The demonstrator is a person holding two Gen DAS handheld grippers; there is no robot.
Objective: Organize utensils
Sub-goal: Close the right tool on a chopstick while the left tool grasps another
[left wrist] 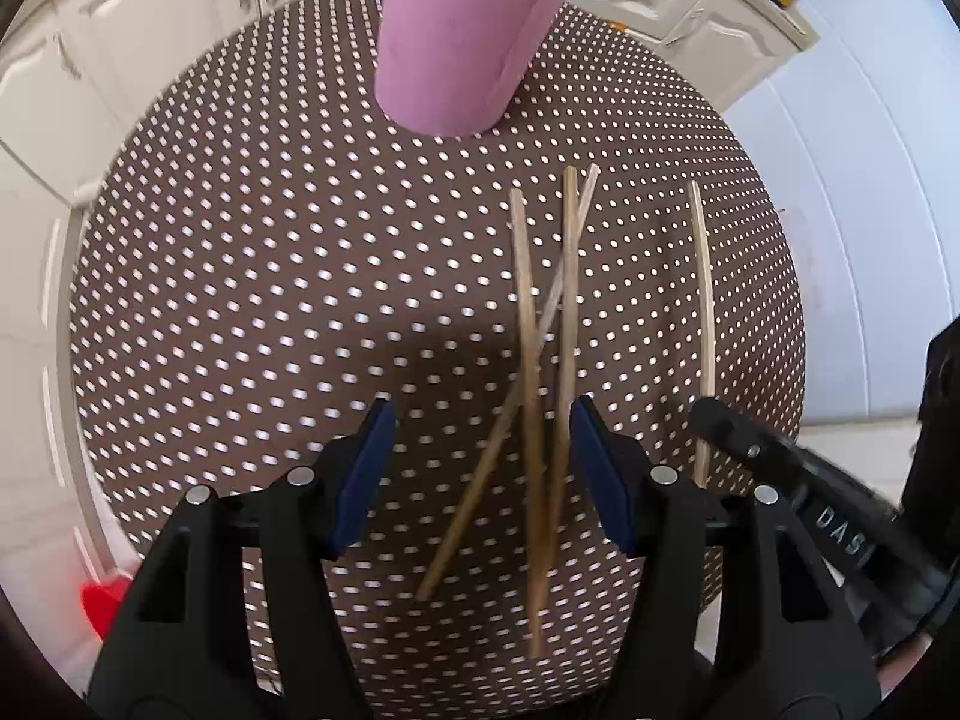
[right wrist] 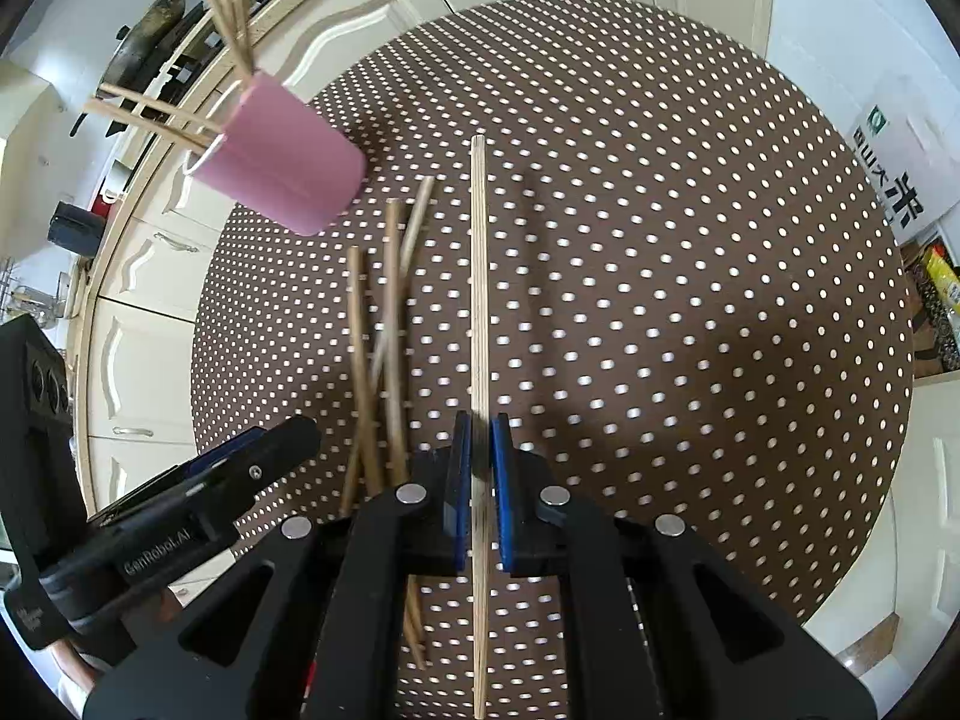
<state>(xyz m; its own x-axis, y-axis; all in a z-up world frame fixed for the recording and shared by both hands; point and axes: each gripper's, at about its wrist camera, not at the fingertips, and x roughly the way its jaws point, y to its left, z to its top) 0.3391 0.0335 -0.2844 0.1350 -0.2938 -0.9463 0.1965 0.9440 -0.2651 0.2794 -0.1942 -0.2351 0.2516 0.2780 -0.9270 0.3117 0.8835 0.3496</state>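
Note:
A pink cup point(left wrist: 468, 36) holding several chopsticks stands at the far side of the round brown polka-dot table point(left wrist: 270, 270); it also shows in the right wrist view point(right wrist: 282, 162). Three darker chopsticks point(left wrist: 534, 360) lie crossed on the table, partly between the fingers of my open left gripper point(left wrist: 483, 450); they also show in the right wrist view point(right wrist: 384, 330). My right gripper point(right wrist: 478, 468) is shut on a pale chopstick point(right wrist: 478, 276), which points away along the fingers. The same pale chopstick point(left wrist: 705, 324) and the right gripper's tip point(left wrist: 744, 444) appear at right in the left wrist view.
White kitchen cabinets point(left wrist: 150, 30) curve around the table's far side. A counter with pans and dark items point(right wrist: 150, 18) sits beyond the cup. A red object point(left wrist: 105, 600) lies below the table's left edge. A box with printed characters point(right wrist: 894, 180) stands at right.

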